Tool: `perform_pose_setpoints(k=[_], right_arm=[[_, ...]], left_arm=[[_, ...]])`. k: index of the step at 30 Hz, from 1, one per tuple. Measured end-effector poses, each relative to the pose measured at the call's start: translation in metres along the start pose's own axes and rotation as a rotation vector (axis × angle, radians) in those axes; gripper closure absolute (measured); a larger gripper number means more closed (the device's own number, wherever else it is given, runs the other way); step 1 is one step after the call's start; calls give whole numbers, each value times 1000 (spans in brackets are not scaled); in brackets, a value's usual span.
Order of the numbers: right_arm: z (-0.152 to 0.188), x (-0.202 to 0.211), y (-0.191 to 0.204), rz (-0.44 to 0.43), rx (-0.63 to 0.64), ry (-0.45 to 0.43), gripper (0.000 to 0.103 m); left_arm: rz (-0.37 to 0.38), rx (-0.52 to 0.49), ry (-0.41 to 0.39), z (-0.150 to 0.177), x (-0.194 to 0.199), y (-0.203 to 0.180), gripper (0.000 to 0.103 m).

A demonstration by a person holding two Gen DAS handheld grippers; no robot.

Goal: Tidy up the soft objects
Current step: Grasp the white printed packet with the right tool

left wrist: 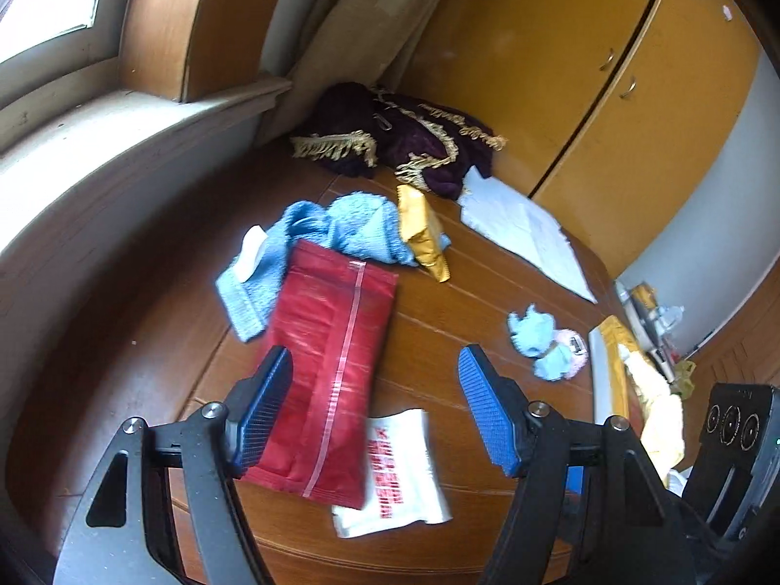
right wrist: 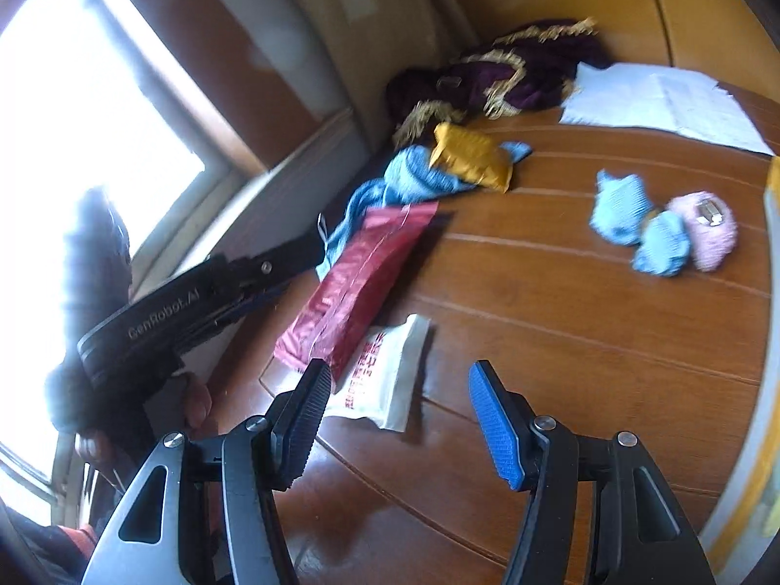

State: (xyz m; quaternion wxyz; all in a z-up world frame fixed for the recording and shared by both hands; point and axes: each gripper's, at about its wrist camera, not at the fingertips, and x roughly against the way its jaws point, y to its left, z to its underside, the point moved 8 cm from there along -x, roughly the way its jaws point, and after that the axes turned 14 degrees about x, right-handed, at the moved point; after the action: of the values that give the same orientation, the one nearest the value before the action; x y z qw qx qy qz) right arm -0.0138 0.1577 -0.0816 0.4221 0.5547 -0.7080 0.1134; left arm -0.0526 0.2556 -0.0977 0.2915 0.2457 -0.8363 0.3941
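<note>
Left claw (left wrist: pixel 375 407) spread wide, nothing between the pads, hovering low over the round brown wooden table (left wrist: pixel 487 302). Right claw (right wrist: pixel 395 419) also spread and empty, a little above the table near its front edge.

The flat red foil pouch (left wrist: pixel 331 365) lies slanted under the left claw; its far end overlaps the crumpled blue terry towel (left wrist: pixel 341 229), its near end overlaps the white packet with red print (left wrist: pixel 395 473). In the left wrist view the left-hand pad sits over the pouch's edge while the other pad is well off to the side, over bare wood.

A gold foil packet (left wrist: pixel 421 234) rests on the towel. A small light-blue knitted piece (right wrist: pixel 633 224) and a pink knitted ball (right wrist: pixel 707 229) touch each other, well apart from the pile. The dark purple fringed cloth (left wrist: pixel 414 146) is bunched at the far side, beside a white paper sheet (left wrist: pixel 526 234).

Judgement: the pouch looks like your next pick.
- Shift the left claw sideways so both pads straddle the pouch's width, or take one long edge.
- The foil is likely slick and flat; come in low and pinch an edge rather than pressing down.
- Lift slowly: the towel and white packet may drag along.
- Keep the right claw clear, or use it to pin the white packet.
</note>
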Motion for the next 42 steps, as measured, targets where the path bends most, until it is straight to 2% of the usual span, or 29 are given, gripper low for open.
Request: perform_pose_setpoints(k=[3,5,7,11,14,15,16,18,20,26,33,36,42], right_arm=[[5,-24,9,10,19,64,43],[9,-34,15,8,27,93,49],[10,-41,19,15,46,111,52],[16,-52,29,69,91,145,60],[20,-52,34,165,137,155,74],[22,-52,37,169,151,155,80],[22,-52,39,169,156,156,82],[23,-47,36,204,158,147,99],[23,-43,29,218,150,137,100],[25,-17,1,188,54,80,101],[18,24,-37,323,-10,-5,101],[17,30,-47,342,-31,-12,101],[19,34,-62,321,-78,-27,101]], left_arm=[[-46,-13,23,1,-9,12,33],[-73,-6,63,5,-17,21,33],[-63,12,128,11,-24,27,33],[-64,29,137,14,-26,34,33],[-76,15,133,17,-27,34,33],[-79,11,138,19,-28,34,33],[-79,10,143,20,-29,34,33],[-88,-3,145,24,-30,32,33],[-91,-17,144,27,-31,29,33],[-80,-82,184,45,-32,14,33],[-63,-96,212,51,-29,1,33],[-71,-98,187,47,-26,-2,33],[-67,-120,141,38,-25,-13,33]])
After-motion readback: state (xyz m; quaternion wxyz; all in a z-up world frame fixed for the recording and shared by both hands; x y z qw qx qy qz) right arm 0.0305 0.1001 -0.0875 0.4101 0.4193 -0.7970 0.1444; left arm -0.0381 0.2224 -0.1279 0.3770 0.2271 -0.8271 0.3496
